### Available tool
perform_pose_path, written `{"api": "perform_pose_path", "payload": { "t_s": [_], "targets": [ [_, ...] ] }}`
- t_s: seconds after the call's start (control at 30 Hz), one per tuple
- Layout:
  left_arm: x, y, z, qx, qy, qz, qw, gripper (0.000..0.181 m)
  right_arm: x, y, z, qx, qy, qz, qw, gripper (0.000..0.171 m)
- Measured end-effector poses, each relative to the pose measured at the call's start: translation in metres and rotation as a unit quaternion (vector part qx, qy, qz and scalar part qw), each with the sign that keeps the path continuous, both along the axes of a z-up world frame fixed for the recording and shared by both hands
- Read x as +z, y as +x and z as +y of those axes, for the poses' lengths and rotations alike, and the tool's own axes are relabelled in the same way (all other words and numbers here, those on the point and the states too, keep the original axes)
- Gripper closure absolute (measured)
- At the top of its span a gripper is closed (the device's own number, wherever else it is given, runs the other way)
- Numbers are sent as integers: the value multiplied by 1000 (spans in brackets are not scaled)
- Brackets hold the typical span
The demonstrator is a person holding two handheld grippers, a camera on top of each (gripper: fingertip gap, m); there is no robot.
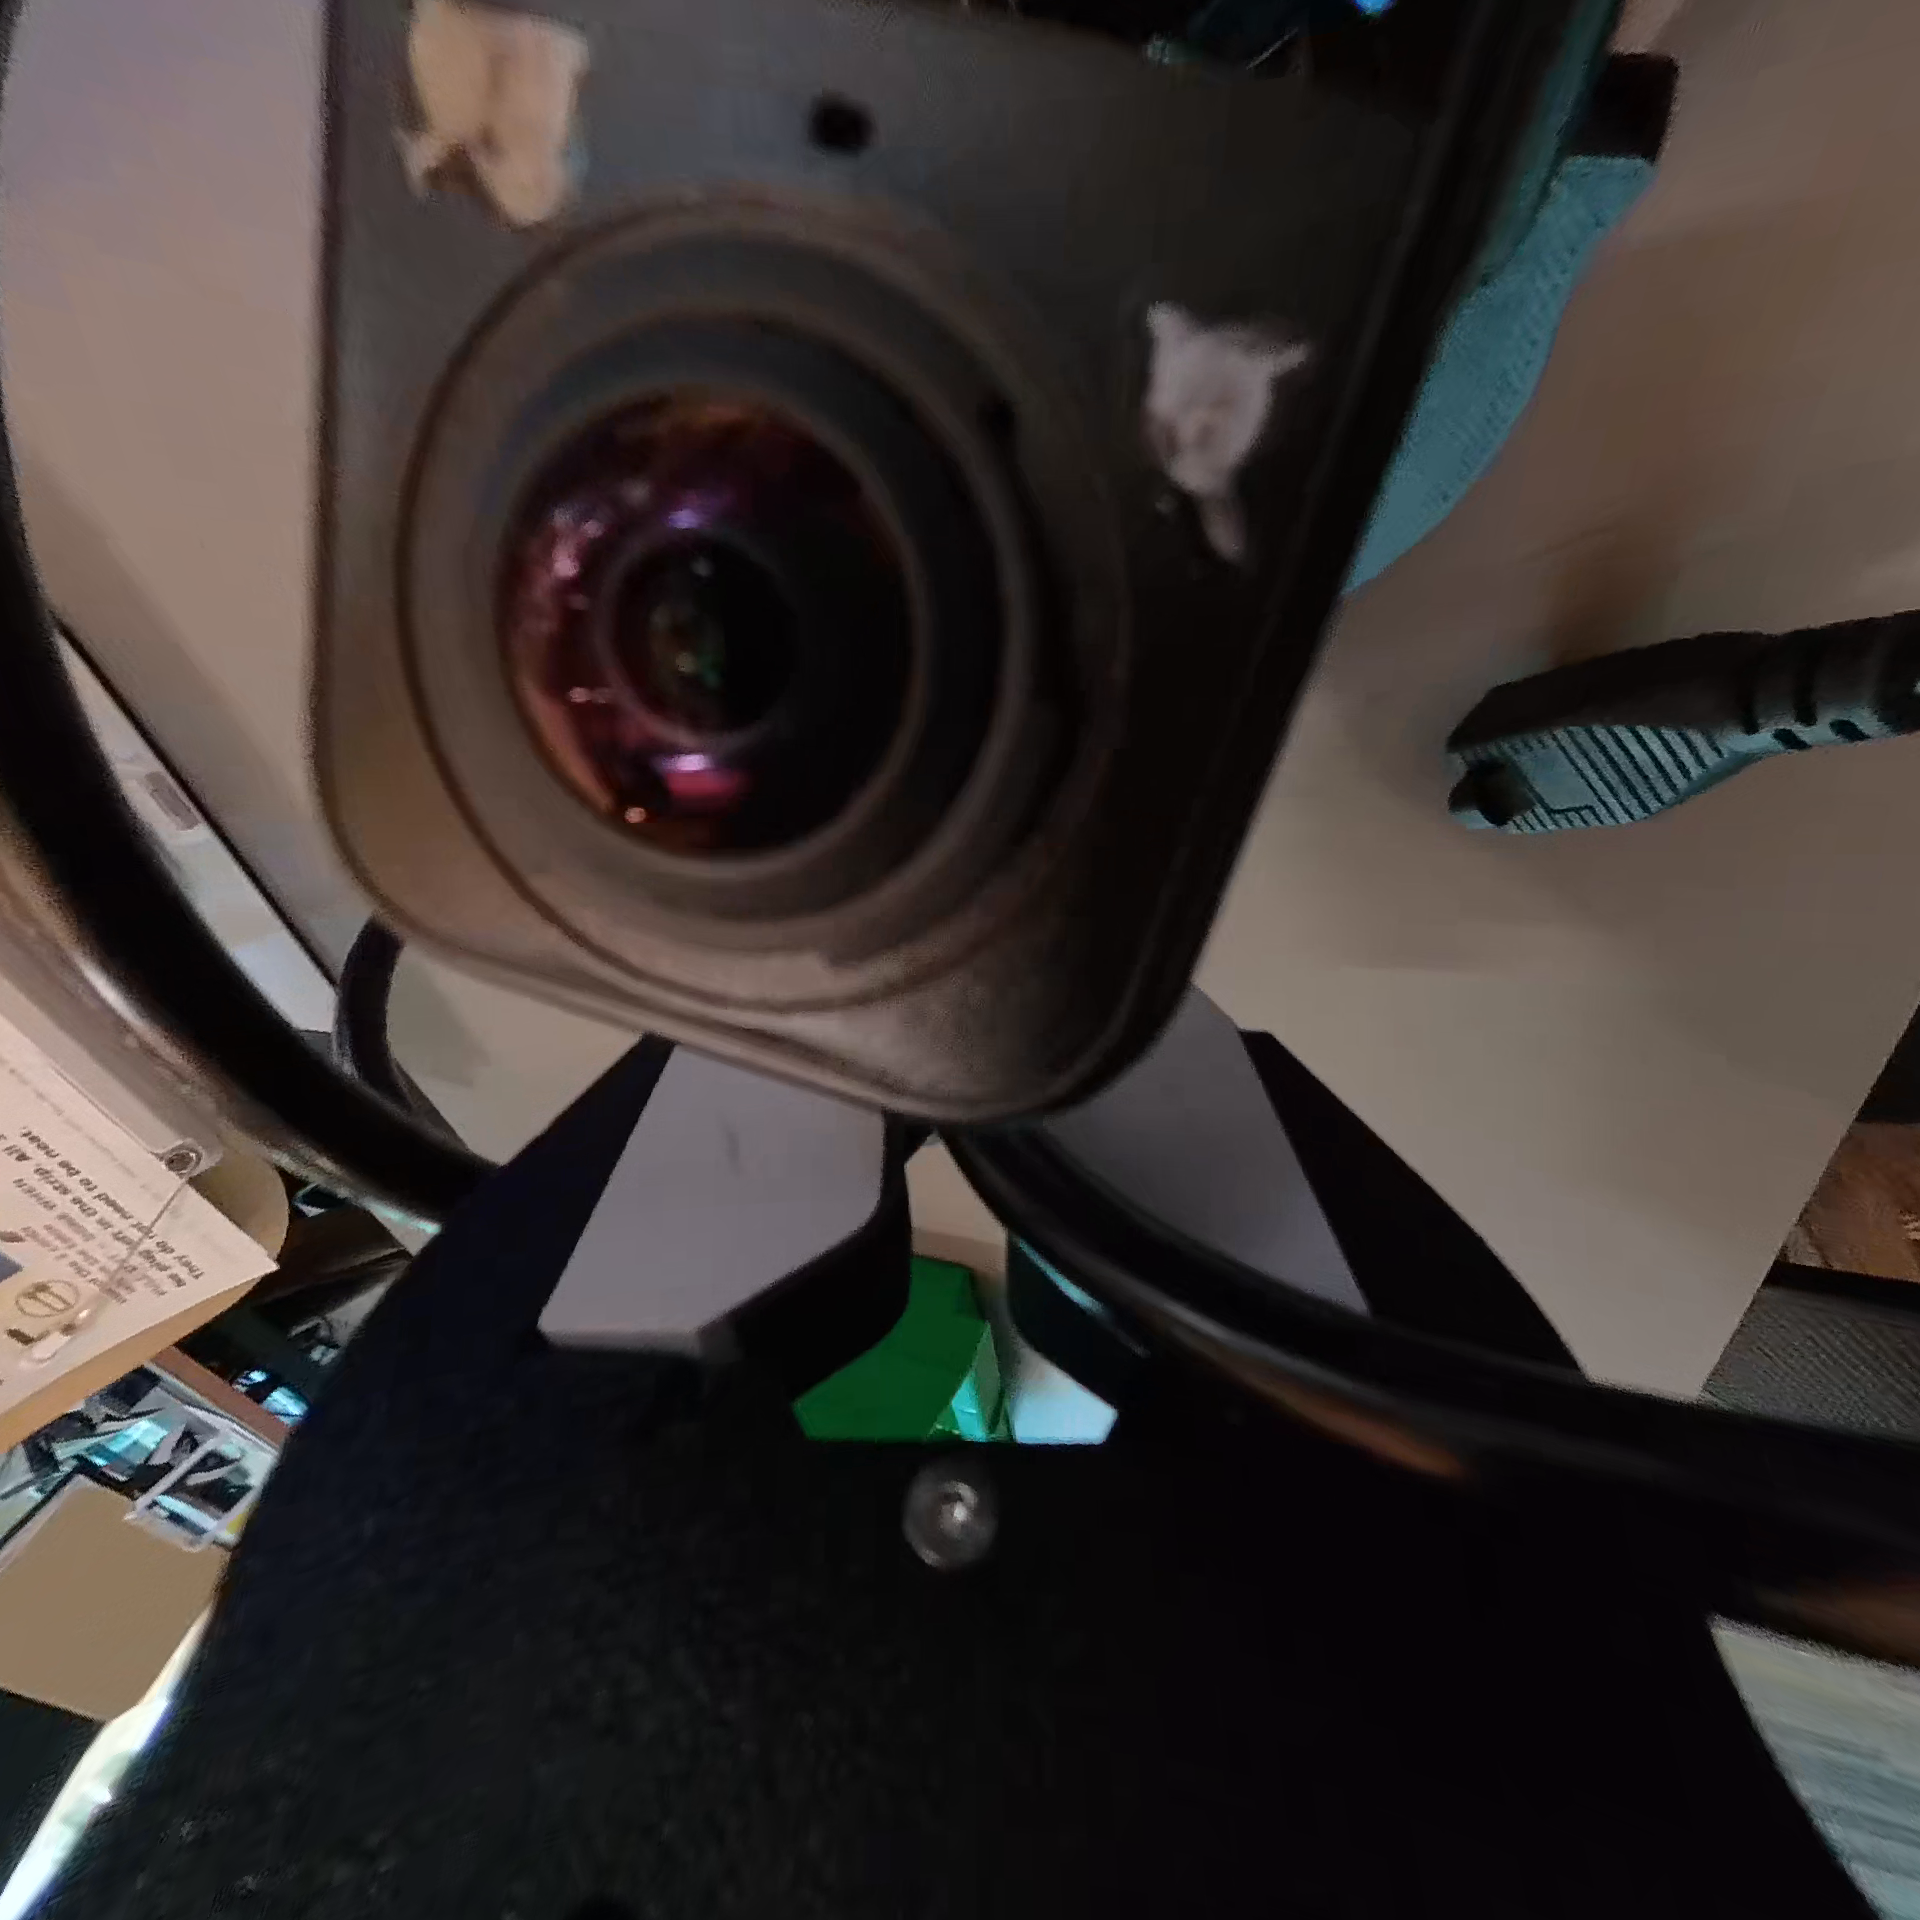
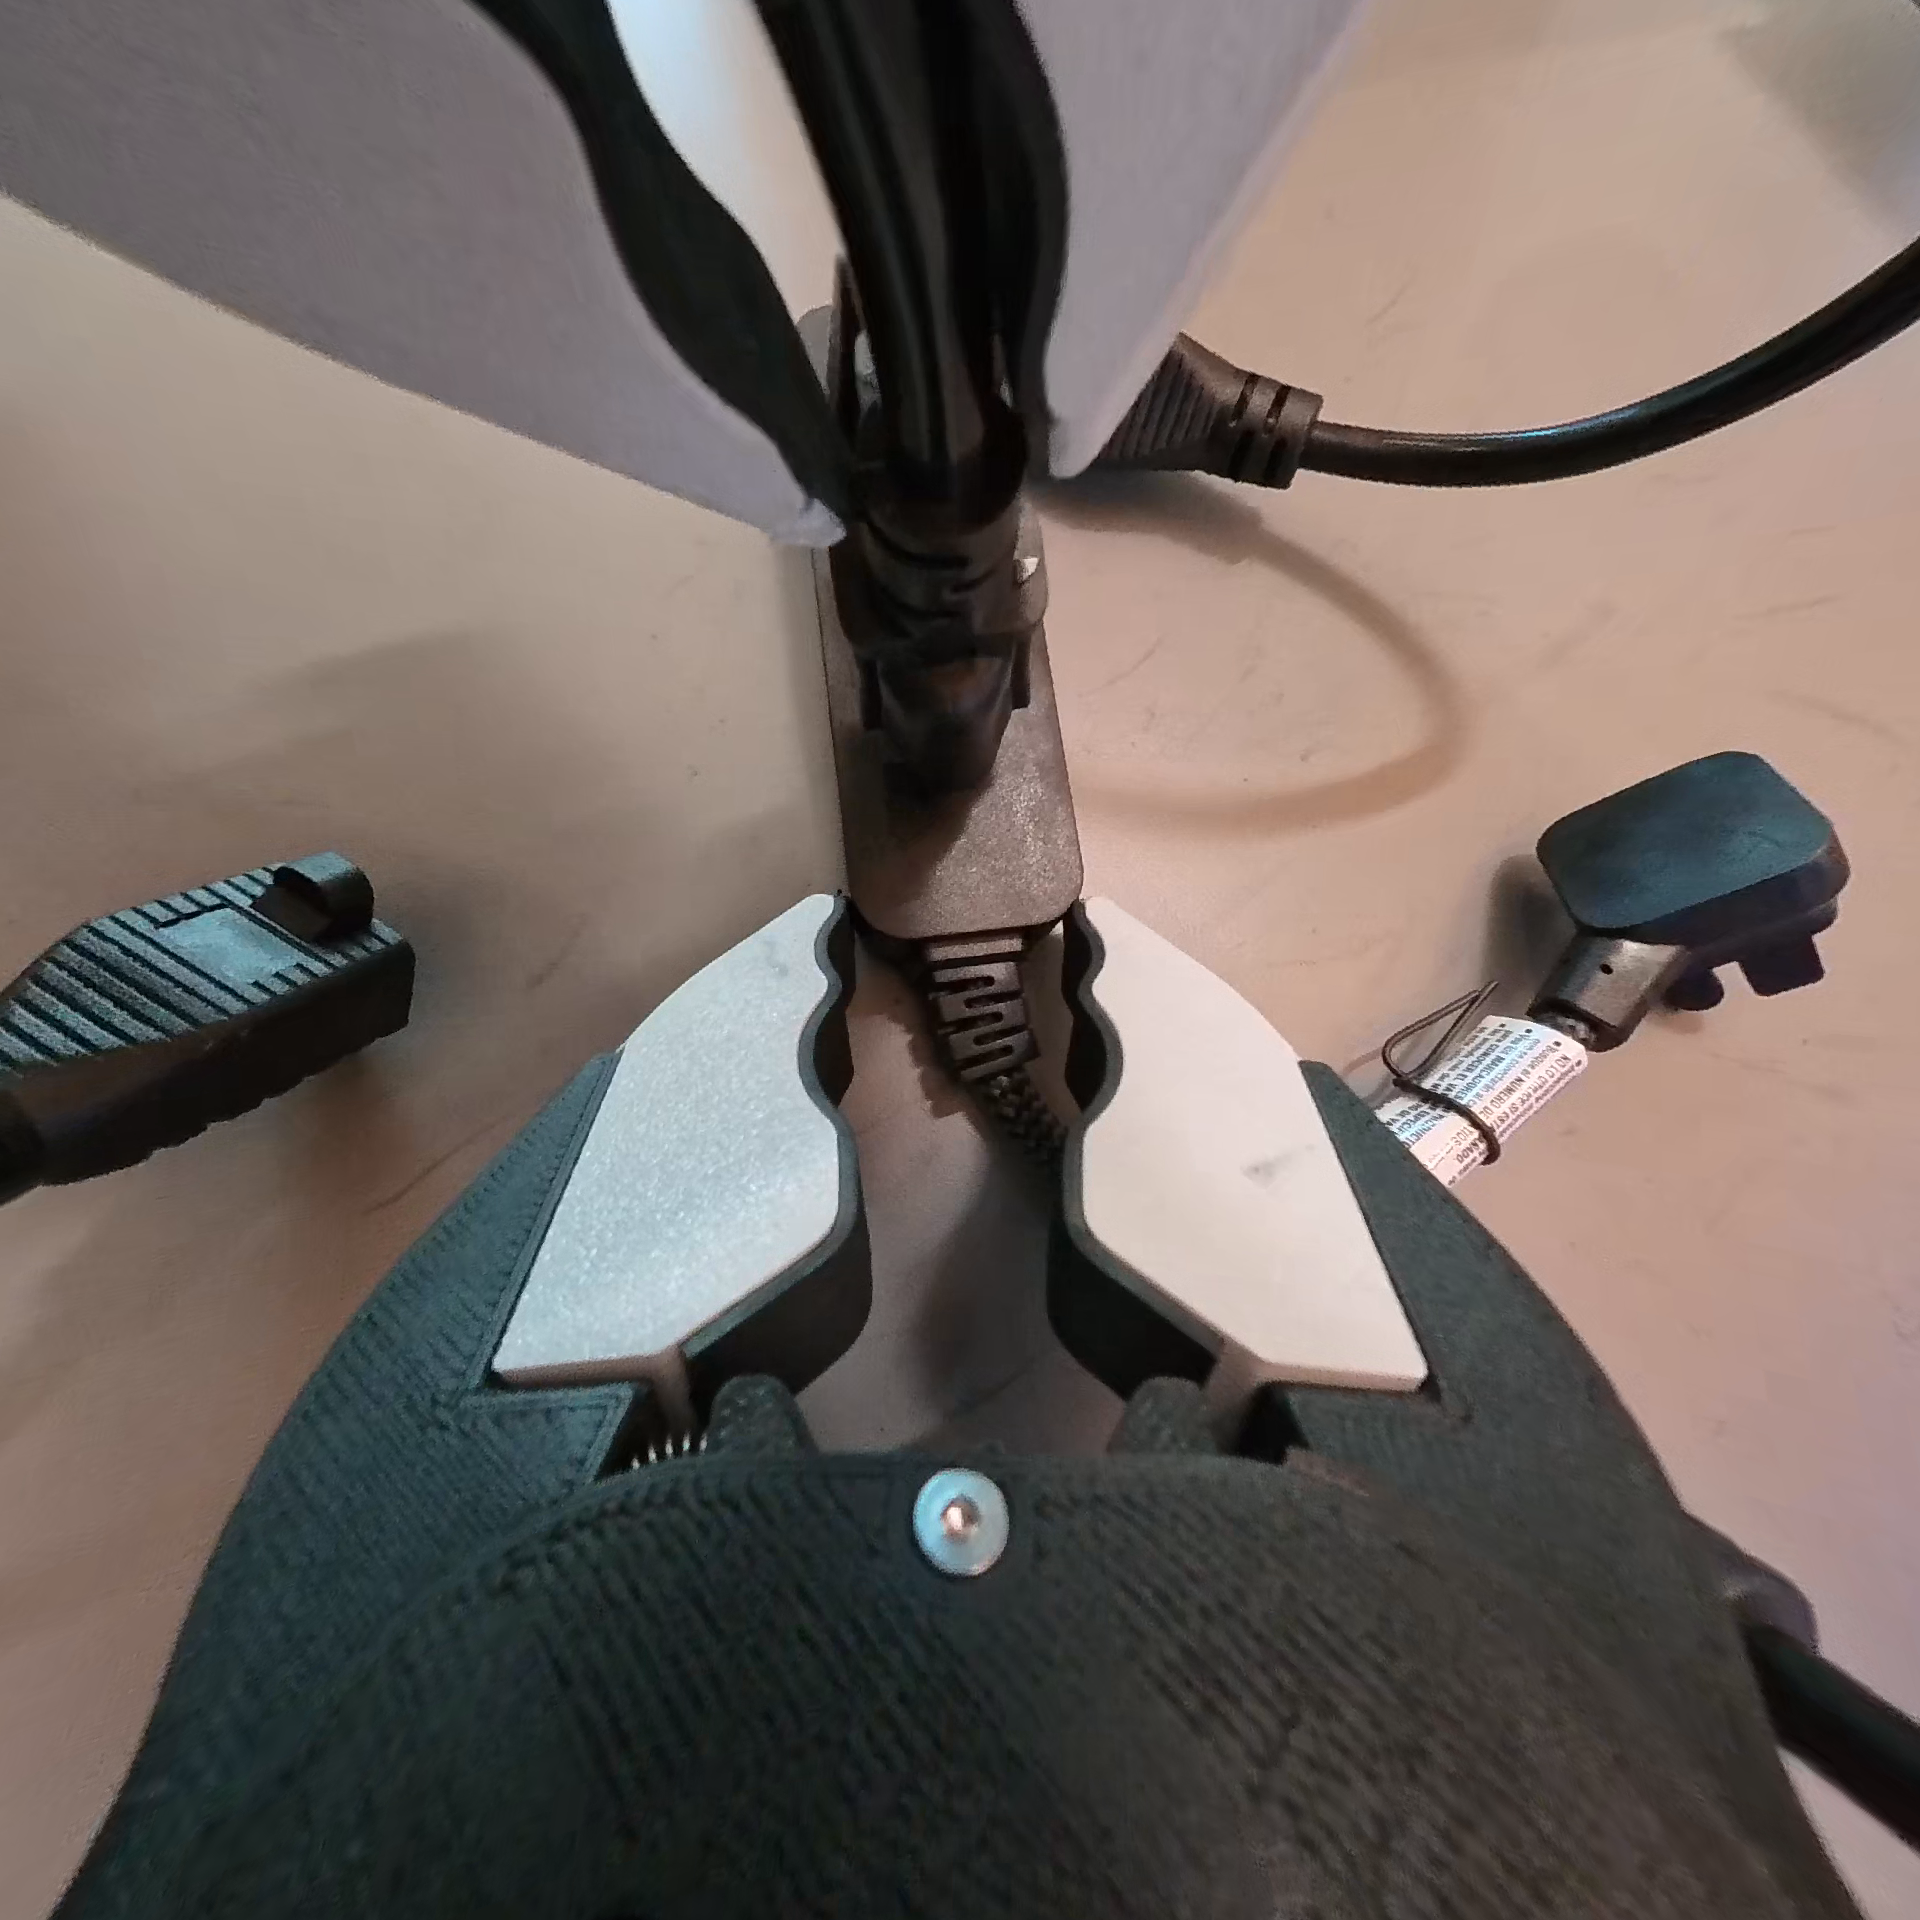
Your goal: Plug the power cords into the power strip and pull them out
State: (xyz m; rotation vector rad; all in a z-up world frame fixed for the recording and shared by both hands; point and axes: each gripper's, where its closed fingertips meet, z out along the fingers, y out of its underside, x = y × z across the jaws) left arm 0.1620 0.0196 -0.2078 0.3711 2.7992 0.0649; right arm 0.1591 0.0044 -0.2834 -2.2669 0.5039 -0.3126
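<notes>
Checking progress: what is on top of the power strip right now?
A black plug stands on the power strip, gripped by the left gripper. Sockets farther back are hidden behind it.

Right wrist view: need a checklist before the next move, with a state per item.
1. Plug in the power strip: ok, it stands upright in a socket.
2. Left gripper on that plug: ok, its fingers press on both sides.
3. Right gripper bracing the strip: cannot tell. The tips sit at the strip's end corners, but the clamp is unclear.
4. Strip's strain relief between the right fingers: ok, not pinched.
5. Loose connector and flat plug: ok, both lie apart from the strip.
6. Left wrist view: not ok, the right gripper's camera fills it.
</notes>
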Motion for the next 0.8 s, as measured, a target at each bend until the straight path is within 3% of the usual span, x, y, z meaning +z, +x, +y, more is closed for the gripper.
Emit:
{"api": "perform_pose_path", "payload": {
  "t_s": [0.2, 0.5, 0.8],
  "targets": [
    [-1, 3, 2, 18, 7, 21, 1000, 168, 0, 0, 0, 0, 0, -1, 1000, 132],
    [-4, 11, 7, -12, -19, 72, 997, 167, 1, 1, 1, 0, -3, -9, 1000, 132],
    [-9, 12, 12, -41, 40, 78, 995, 168, 1, 0, 0, -1, -3, -7, 1000, 133]
  ]
}}
